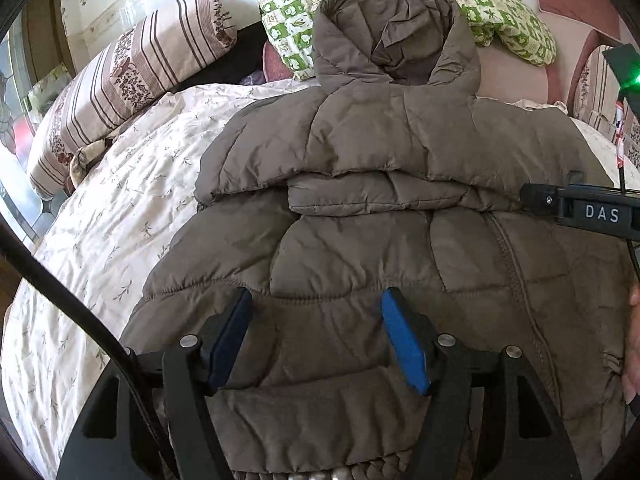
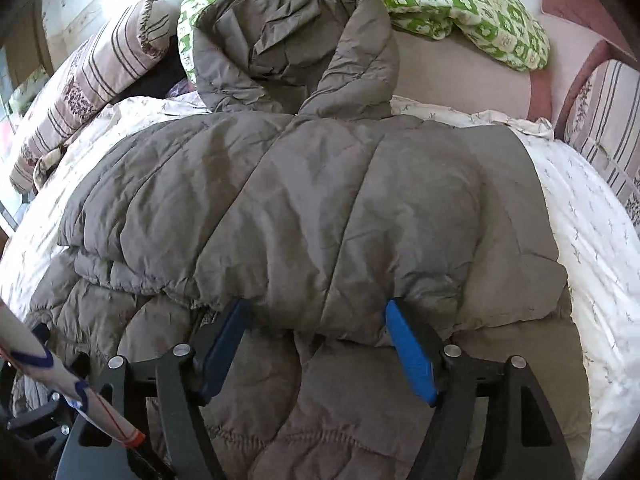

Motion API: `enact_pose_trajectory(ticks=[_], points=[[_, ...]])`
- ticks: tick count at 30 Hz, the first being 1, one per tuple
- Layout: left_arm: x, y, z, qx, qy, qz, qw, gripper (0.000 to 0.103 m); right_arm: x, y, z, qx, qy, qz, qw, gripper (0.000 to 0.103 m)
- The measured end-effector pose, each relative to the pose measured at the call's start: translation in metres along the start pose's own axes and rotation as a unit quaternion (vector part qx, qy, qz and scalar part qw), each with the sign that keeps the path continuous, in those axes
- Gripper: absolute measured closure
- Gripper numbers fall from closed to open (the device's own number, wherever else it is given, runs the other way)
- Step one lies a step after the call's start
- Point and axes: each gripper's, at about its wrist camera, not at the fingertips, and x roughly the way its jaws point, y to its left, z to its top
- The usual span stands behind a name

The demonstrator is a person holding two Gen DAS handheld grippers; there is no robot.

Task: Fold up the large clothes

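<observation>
Bedroom scene, bed covered by a cream quilt (image 1: pixel 100 216) with a small leaf print. At the head end: a striped pillow (image 1: pixel 132 68) on the left, a green-and-white checked pillow (image 1: pixel 504 12) in the middle, and a second striped cushion (image 2: pixel 608 120) at the right edge. No real containers in view; the bed is the only thing holding anything, and what lies on it is the jacket plus the pillows.

Brown puffer jacket (image 1: pixel 380 240) lies flat on the quilt, hood (image 1: pixel 396 28) pointing toward the pillows and resting partly on the checked one. Sleeves are folded in across the chest, forming a padded band over the front; the zipper (image 1: pixel 512 264) runs down the body right of centre in the left wrist view.

Left gripper (image 1: pixel 316 308) is above the jacket's lower body, blue pads well apart, fabric beneath and between them but not pinched. No hold on anything. Jaws open.

Right gripper (image 2: pixel 316 316) sits at the lower edge of the folded sleeve layer, blue fingers (image 2: pixel 408 348) spread wide on either side of that edge. Pads look not pressed on the fabric, so nothing is held. It also shows in the left wrist view as a black bar over the jacket's right side.

A hand (image 1: pixel 634 344) is partly visible at the right edge.
</observation>
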Motion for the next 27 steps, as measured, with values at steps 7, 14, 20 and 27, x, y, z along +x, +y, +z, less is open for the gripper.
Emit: enact_pose_trajectory(ticks=[7, 14, 20, 27], points=[[-0.001, -0.001, 0.001, 0.003, -0.003, 0.004, 1.0000, 0.036, -0.031, 0.018, -0.009, -0.023, -0.036, 0.014, 0.999, 0.026], [-0.001, -0.001, 0.000, 0.004, -0.004, 0.005, 1.0000, 0.036, -0.032, 0.040, -0.021, -0.056, -0.020, 0.036, 0.998, 0.026], [-0.001, -0.002, 0.000, 0.005, -0.003, 0.005, 1.0000, 0.036, -0.008, 0.042, -0.028, -0.058, 0.030, 0.033, 0.997, 0.026], [0.000, -0.003, 0.000, 0.006, -0.002, 0.006, 1.0000, 0.036, 0.005, 0.042, -0.032, -0.062, 0.050, 0.028, 0.996, 0.023]])
